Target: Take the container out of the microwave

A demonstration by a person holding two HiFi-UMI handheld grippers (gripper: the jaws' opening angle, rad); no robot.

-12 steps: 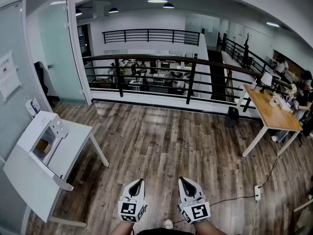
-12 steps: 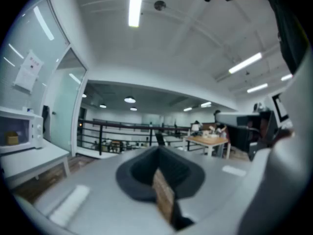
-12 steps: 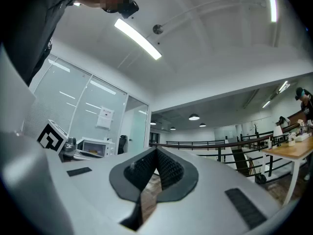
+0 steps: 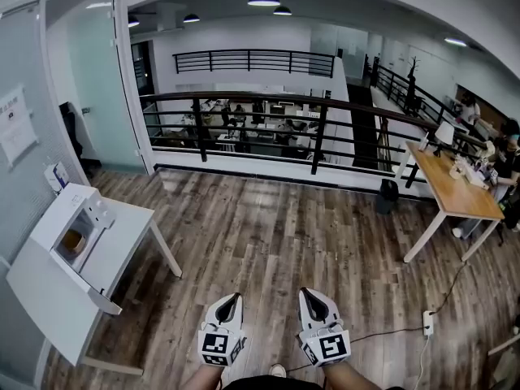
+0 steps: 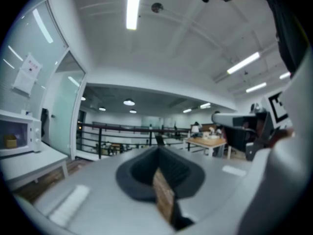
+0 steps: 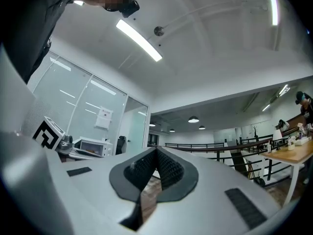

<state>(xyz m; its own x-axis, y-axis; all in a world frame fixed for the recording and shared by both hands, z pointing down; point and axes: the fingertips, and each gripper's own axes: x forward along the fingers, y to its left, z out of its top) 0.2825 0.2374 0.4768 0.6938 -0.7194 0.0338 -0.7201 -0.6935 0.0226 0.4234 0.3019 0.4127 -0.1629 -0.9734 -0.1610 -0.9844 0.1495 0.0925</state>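
A white microwave point(image 4: 71, 227) stands on a white table point(image 4: 126, 226) far off at the left, and a brownish container point(image 4: 72, 240) shows inside its front. The left gripper view has the microwave point(image 5: 17, 136) at its left edge; the right gripper view has it point(image 6: 90, 147) small and distant. Both grippers are held low in front of me over the wood floor, well away from the table. My left gripper point(image 4: 228, 301) point(image 5: 157, 148) is shut and empty. Beside it, my right gripper point(image 4: 314, 295) point(image 6: 156, 150) also has its jaws together with nothing between them.
A glass wall and door run behind the microwave table. A dark railing point(image 4: 317, 132) crosses the far side of the floor. A wooden desk point(image 4: 451, 181) with people stands at the right, a bin point(image 4: 386, 193) beside it. A power strip point(image 4: 427, 321) and cable lie on the floor.
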